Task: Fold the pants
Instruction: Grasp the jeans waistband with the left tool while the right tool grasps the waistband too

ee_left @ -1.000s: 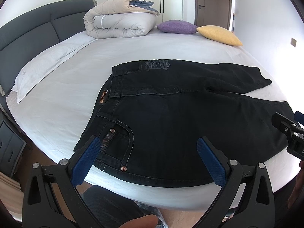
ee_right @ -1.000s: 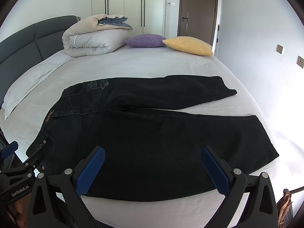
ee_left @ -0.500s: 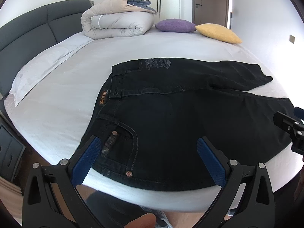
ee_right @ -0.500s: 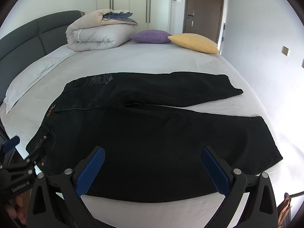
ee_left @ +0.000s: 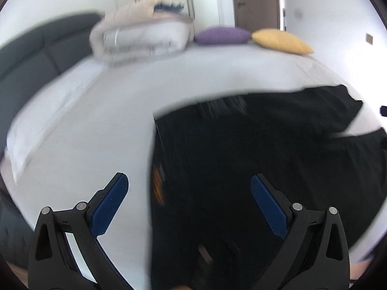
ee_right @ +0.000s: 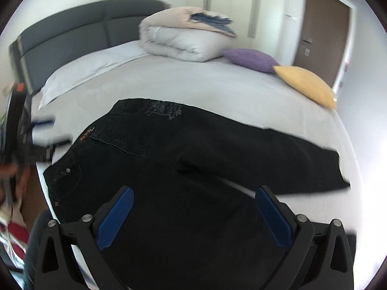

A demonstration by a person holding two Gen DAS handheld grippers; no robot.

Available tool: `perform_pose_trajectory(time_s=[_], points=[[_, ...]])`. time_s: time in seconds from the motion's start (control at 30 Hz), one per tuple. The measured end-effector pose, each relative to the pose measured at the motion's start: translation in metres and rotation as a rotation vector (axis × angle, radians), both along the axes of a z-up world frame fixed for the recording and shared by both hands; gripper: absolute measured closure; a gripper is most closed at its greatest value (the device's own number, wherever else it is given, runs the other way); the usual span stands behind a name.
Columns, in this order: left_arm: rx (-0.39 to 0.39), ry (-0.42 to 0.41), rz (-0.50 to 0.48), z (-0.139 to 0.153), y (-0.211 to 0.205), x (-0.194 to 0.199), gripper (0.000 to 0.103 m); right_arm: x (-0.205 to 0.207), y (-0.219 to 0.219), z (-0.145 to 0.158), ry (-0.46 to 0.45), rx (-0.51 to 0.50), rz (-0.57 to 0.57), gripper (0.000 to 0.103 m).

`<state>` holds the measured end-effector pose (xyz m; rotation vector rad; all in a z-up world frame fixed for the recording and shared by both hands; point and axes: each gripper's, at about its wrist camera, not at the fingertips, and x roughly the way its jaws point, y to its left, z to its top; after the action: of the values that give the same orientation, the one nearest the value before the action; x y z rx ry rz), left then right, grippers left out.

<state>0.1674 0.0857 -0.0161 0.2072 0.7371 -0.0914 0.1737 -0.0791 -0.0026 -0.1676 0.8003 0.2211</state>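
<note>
While the black pants (ee_right: pixel 193 169) lie spread flat on the bed (ee_right: pixel 217 84), nothing folded yet, I judge the waistband at nine o'clock is the place to pinch cleanly. My left hand-held gripper (ee_left: pixel 188 198) and right hand-held gripper (ee_right: pixel 193 207) both gape, empty. The right view shows the embroidered pocket (ee_right: pixel 164 110) sharply; the left view blurs, though it shows the purple pillow (ee_left: pixel 222 35) at twelve.
</note>
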Motion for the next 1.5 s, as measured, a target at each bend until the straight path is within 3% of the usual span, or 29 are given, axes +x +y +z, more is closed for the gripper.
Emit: perform_pose_trajectory(time_s=[0.1,0.2,0.33,0.43,0.53,0.63,0.73,0.8,0.9,0.97,1.23,1.5], points=[[0.026,0.032,-0.119,0.002,0.003,0.076,0.0,0.031,-0.008,-0.003,0.015,-0.036,0.079,0.005],[0.08,0.08,-0.202,-0.002,0.0,0.141,0.0,0.056,-0.017,-0.01,0.043,-0.052,0.126,0.015],[0.161,0.221,-0.319,-0.032,-0.008,0.226,0.0,0.087,-0.028,-0.027,0.085,-0.05,0.211,0.025],[0.102,0.297,-0.353,-0.051,-0.006,0.267,0.0,0.11,-0.035,-0.039,0.114,-0.059,0.247,0.03],[0.093,0.365,-0.387,-0.074,-0.007,0.3,0.003,0.129,-0.039,-0.046,0.128,-0.041,0.275,0.031],[0.122,0.466,-0.415,-0.106,-0.011,0.317,0.016,0.15,-0.036,-0.052,0.128,-0.039,0.309,0.032],[0.08,0.496,-0.426,-0.113,-0.01,0.326,0.025,0.168,-0.028,-0.056,0.138,-0.053,0.337,0.035],[0.06,0.506,-0.438,-0.111,-0.01,0.331,0.062,0.183,-0.016,-0.058,0.144,-0.067,0.367,0.038],[0.104,0.51,-0.454,-0.107,-0.021,0.325,0.091,0.203,0.0,-0.058,0.144,-0.102,0.409,0.045],[0.148,0.48,-0.457,-0.102,-0.031,0.321,0.098,0.219,0.013,-0.057,0.143,-0.125,0.441,0.046],[0.192,0.222,-0.493,-0.062,-0.036,0.257,0.099,0.269,0.044,-0.054,0.149,-0.179,0.468,0.046],[0.178,0.105,-0.495,-0.045,-0.008,0.194,0.099,0.292,0.069,-0.075,0.19,-0.31,0.525,0.054]])
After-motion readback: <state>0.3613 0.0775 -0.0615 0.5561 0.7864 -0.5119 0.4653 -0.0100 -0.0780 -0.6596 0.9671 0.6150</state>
